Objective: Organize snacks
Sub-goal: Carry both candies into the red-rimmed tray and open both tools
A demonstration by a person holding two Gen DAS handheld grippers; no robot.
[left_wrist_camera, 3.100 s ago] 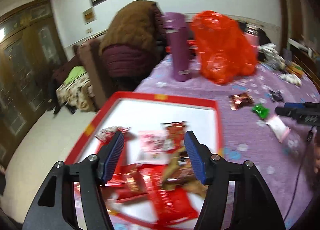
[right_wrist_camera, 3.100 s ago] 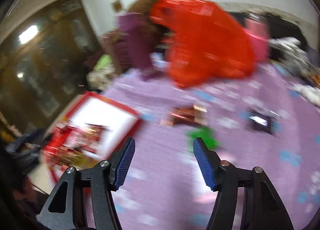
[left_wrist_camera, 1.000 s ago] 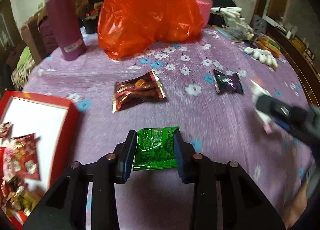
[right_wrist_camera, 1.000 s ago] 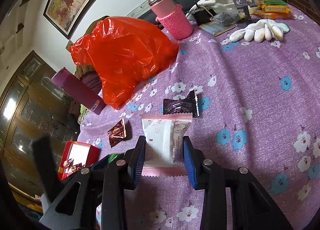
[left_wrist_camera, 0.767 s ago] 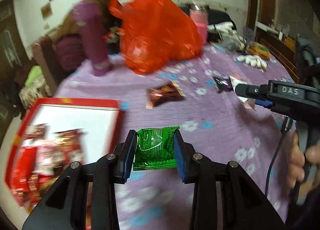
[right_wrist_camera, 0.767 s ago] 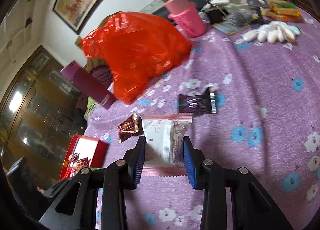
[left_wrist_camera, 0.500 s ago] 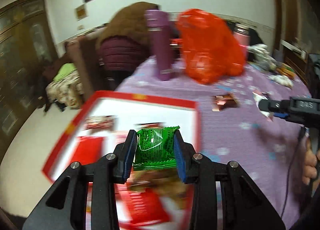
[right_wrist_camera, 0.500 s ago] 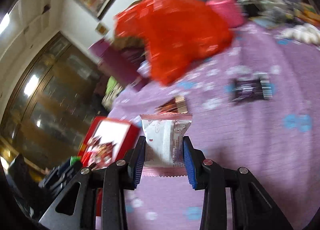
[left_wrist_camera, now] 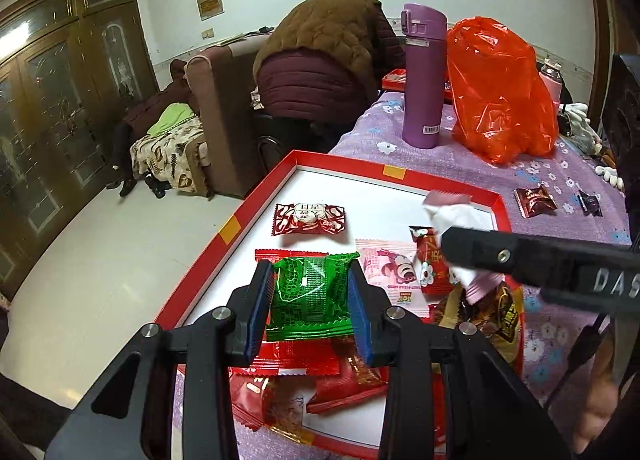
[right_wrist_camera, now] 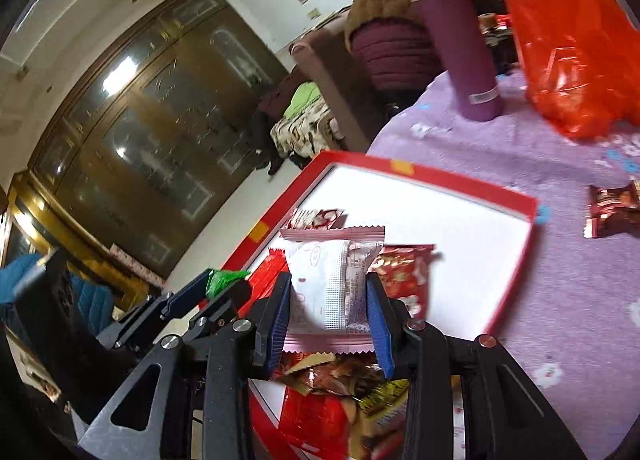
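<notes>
My left gripper point(left_wrist_camera: 312, 300) is shut on a green snack packet point(left_wrist_camera: 310, 294) and holds it above the near part of a red-rimmed white tray point(left_wrist_camera: 360, 168). My right gripper point(right_wrist_camera: 328, 300) is shut on a white and pink snack packet point(right_wrist_camera: 332, 284), also above the tray point(right_wrist_camera: 440, 184). In the left wrist view the right gripper point(left_wrist_camera: 452, 244) reaches in from the right over the tray with its packet point(left_wrist_camera: 448, 216). In the right wrist view the left gripper point(right_wrist_camera: 216, 288) sits at the lower left. Several red and pink snack packets point(left_wrist_camera: 310, 218) lie in the tray.
The tray sits at the edge of a purple flowered tablecloth point(left_wrist_camera: 480, 172). A purple flask point(left_wrist_camera: 422, 76) and an orange plastic bag point(left_wrist_camera: 500, 92) stand behind it. A brown packet point(left_wrist_camera: 534, 200) and a dark packet point(left_wrist_camera: 590, 202) lie on the cloth to the right. A chair with coats point(left_wrist_camera: 320, 72) stands beyond the table.
Both grippers closed on packets on the cloth, the left on green, the right on white and pink. They carried them left and now hold them over the tray.
</notes>
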